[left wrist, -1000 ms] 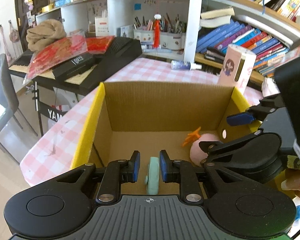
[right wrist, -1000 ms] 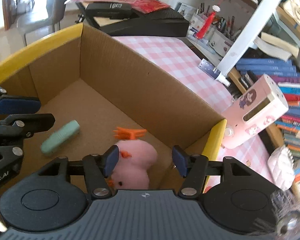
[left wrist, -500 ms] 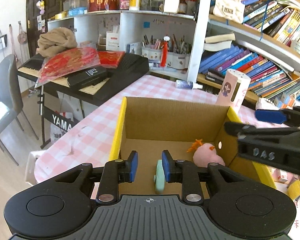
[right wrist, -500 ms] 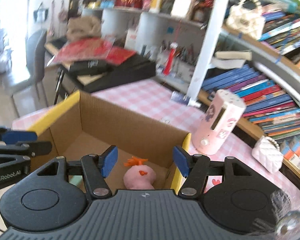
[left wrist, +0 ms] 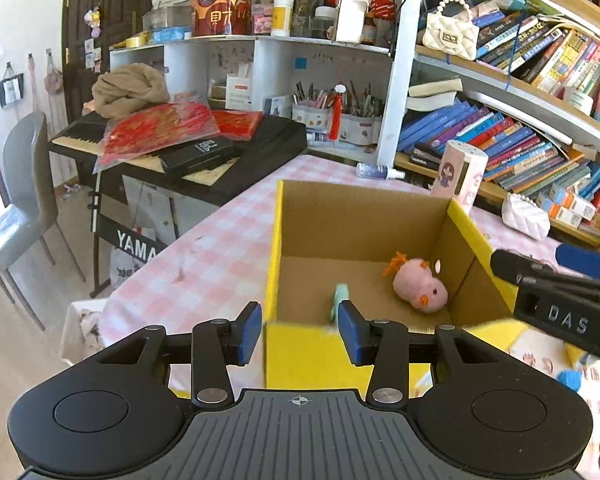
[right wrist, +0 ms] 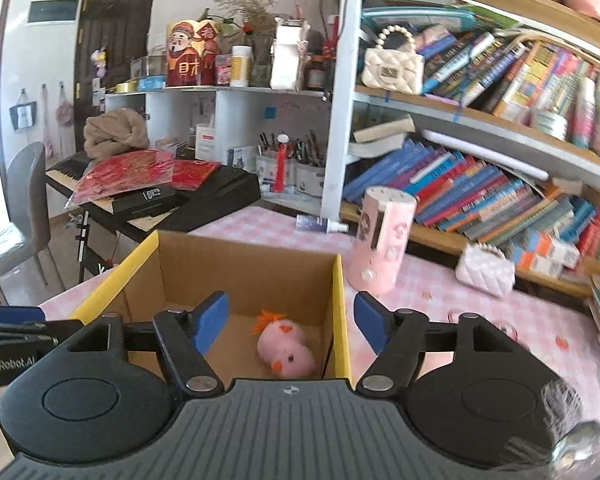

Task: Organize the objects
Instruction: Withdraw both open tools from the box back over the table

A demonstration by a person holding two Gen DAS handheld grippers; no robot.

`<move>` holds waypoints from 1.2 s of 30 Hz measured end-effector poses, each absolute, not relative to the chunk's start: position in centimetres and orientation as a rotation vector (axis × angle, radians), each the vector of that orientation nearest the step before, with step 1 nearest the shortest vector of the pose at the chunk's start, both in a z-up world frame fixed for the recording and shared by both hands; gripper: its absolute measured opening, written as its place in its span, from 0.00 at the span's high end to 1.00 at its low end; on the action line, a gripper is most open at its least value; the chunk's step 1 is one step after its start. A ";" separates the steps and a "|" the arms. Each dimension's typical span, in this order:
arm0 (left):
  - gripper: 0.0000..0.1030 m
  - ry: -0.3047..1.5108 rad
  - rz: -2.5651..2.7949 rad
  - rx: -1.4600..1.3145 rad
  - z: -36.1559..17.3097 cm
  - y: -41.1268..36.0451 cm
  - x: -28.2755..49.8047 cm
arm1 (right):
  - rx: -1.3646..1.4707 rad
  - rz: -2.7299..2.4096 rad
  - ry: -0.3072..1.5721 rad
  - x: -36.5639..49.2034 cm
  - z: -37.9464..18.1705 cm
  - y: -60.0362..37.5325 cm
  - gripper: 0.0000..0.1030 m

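Left wrist view puts your left gripper [left wrist: 299,330] just in front of the near wall of the cardboard box [left wrist: 364,216], its blue pads [left wrist: 249,330] apart and empty; the jaws are opening, with only the box's yellow front edge seen through the gap. Inside the box, the mint-green cylinder [left wrist: 339,298] lies on the floor close to the near wall, partly hidden by your right-hand pad. The pink plush chick [left wrist: 420,286] lies on its side toward the right wall of the box, orange tuft pointing to the back left, well apart from the cylinder. Your right gripper [left wrist: 548,266] enters that view from the right edge, above the box's right rim, touching nothing you can see.

From the right wrist view, your right gripper [right wrist: 292,322] hangs over the near right corner of the box [right wrist: 240,264]. Its jaws are opening too, spread wide, and nothing is between the pads; the yellow right wall of the box runs up through the gap, and the plush chick [right wrist: 286,346] shows below on the box floor. The left gripper's finger [right wrist: 16,316] pokes in from the left edge.

The box stands on a pink checked tablecloth [left wrist: 220,256]. Behind its far right corner stands a pink cylindrical container [right wrist: 382,240], with a small white quilted purse [right wrist: 486,270] farther right and a little bottle [right wrist: 320,224] lying near the bookshelf [right wrist: 480,184].
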State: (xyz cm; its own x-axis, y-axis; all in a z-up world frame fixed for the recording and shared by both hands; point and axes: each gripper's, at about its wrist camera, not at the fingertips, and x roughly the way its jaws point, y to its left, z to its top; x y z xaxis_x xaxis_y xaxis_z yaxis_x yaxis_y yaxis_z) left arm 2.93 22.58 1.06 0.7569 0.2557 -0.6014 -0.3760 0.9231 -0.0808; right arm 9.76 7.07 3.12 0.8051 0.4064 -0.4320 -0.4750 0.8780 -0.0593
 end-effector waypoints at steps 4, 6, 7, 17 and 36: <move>0.53 0.631 0.350 -0.191 0.7 22.3 0.8 | -0.170 0.451 0.465 7.4 1.8 6.8 0.25; 0.52 0.642 0.350 -0.187 0.4 22.1 -0.3 | -0.176 0.440 0.477 6.0 1.2 6.8 0.19; 0.51 0.646 0.350 -0.185 0.2 21.9 -0.8 | -0.178 0.436 0.486 5.4 0.9 6.7 0.18; 0.36 0.677 0.338 -0.159 -0.8 20.9 -5.2 | -0.156 0.401 0.563 0.4 -1.6 6.0 0.07; 0.30 0.728 0.181 -0.124 -2.6 17.3 -6.6 | -0.109 0.279 0.639 -4.0 -3.3 2.1 0.05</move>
